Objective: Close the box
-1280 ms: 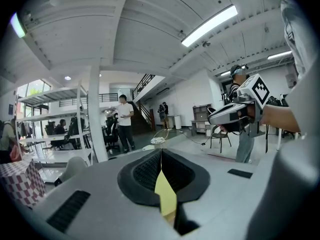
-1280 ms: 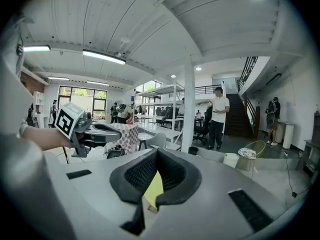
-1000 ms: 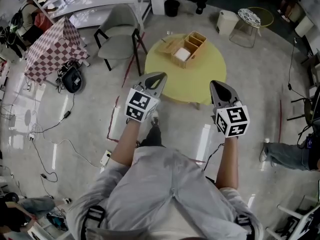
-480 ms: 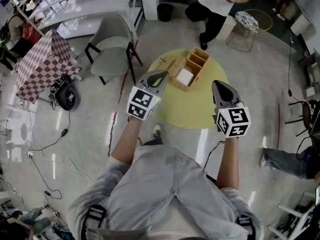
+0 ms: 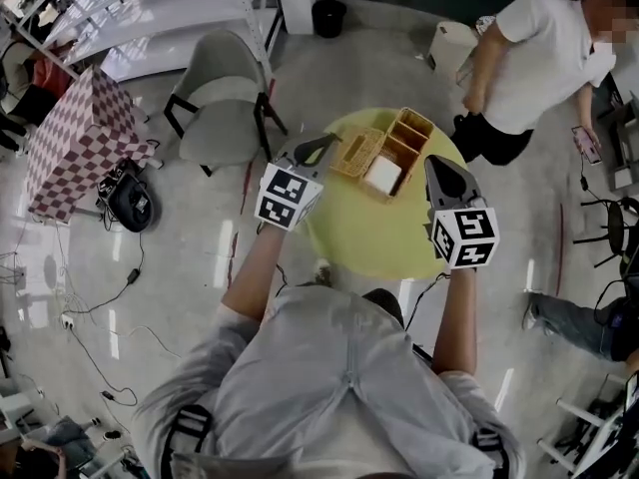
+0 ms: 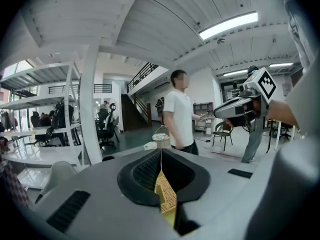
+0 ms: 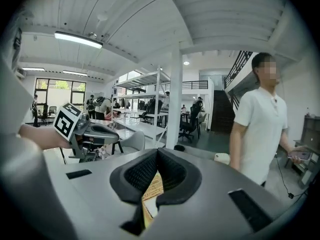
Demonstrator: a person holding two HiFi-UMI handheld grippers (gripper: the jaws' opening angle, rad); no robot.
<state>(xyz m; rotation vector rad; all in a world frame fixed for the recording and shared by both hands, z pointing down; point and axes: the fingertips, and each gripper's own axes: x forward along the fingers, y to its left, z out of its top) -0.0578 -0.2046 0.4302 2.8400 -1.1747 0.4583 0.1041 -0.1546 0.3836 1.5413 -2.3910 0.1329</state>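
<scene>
A wooden box [image 5: 399,148] with divided compartments stands on the round yellow table [image 5: 369,233], with something white [image 5: 383,175] in its near compartment. Its woven lid [image 5: 356,152] lies folded open to the left. My left gripper [image 5: 321,145] is shut and empty, hanging just left of the lid. My right gripper [image 5: 436,165] is shut and empty, just right of the box. In the left gripper view the shut gripper [image 6: 161,152] shows a strip of woven lid [image 6: 166,196] below its tips. The right gripper view has the gripper [image 7: 158,152] above a sliver of the box [image 7: 152,186].
A person in a white shirt [image 5: 544,53] stands at the table's far right side. A grey chair [image 5: 215,103] stands to the table's left, a checkered cloth [image 5: 75,143] further left. A white bin [image 5: 451,43] sits beyond the table. Cables lie on the floor at the left.
I have come closer to the table, so the box now lies between both grippers. The person in white has walked up to the table's far right. Both grippers stay shut.
</scene>
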